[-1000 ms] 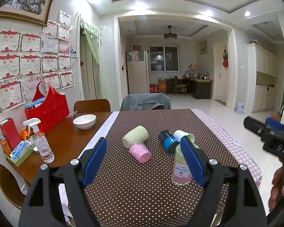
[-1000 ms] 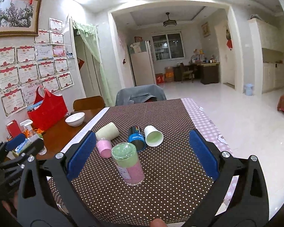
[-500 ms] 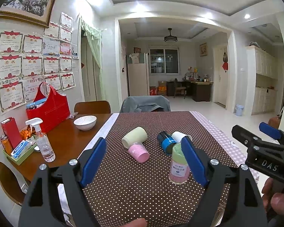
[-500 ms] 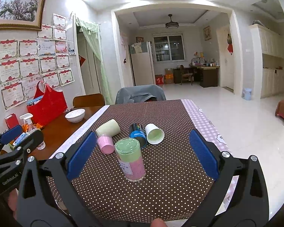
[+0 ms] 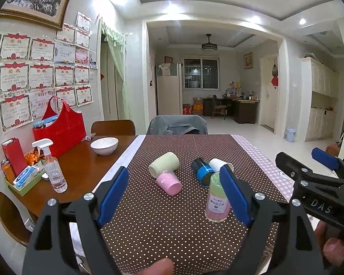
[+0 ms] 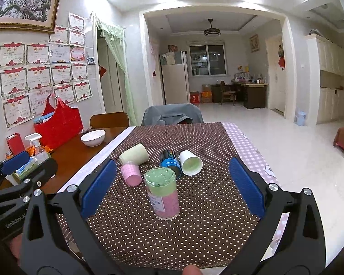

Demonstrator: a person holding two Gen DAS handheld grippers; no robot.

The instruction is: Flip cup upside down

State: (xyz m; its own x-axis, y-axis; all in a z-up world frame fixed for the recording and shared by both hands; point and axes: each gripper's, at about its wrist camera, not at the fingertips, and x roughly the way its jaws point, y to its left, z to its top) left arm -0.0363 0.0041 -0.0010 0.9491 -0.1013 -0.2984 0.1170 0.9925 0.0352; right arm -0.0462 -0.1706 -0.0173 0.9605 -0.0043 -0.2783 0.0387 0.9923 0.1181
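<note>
A green-and-pink cup [image 6: 163, 194] stands bottom-up on the dotted brown tablecloth [image 6: 195, 229]; it also shows in the left wrist view [image 5: 216, 198]. Behind it lie several cups on their sides: a cream cup [image 6: 134, 154], a pink cup [image 6: 131, 174], a dark blue cup [image 6: 170, 162] and a white cup [image 6: 190, 162]. My right gripper [image 6: 172, 185] is open, with the standing cup between and just beyond its fingers. My left gripper [image 5: 174, 194] is open and empty, near the table's front edge. The right gripper shows in the left wrist view [image 5: 314, 178].
To the left on bare wood are a white bowl [image 5: 104, 145], a spray bottle [image 5: 54, 171], a red bag [image 5: 61, 126] and a green tray [image 5: 23, 183]. A grey-draped chair [image 5: 177, 125] stands at the far end. The cloth's pink checked edge [image 5: 261, 162] hangs right.
Both grippers have drawn back slightly and risen; the cups look a little farther and lower in view. Both stay open. No cup has moved.
</note>
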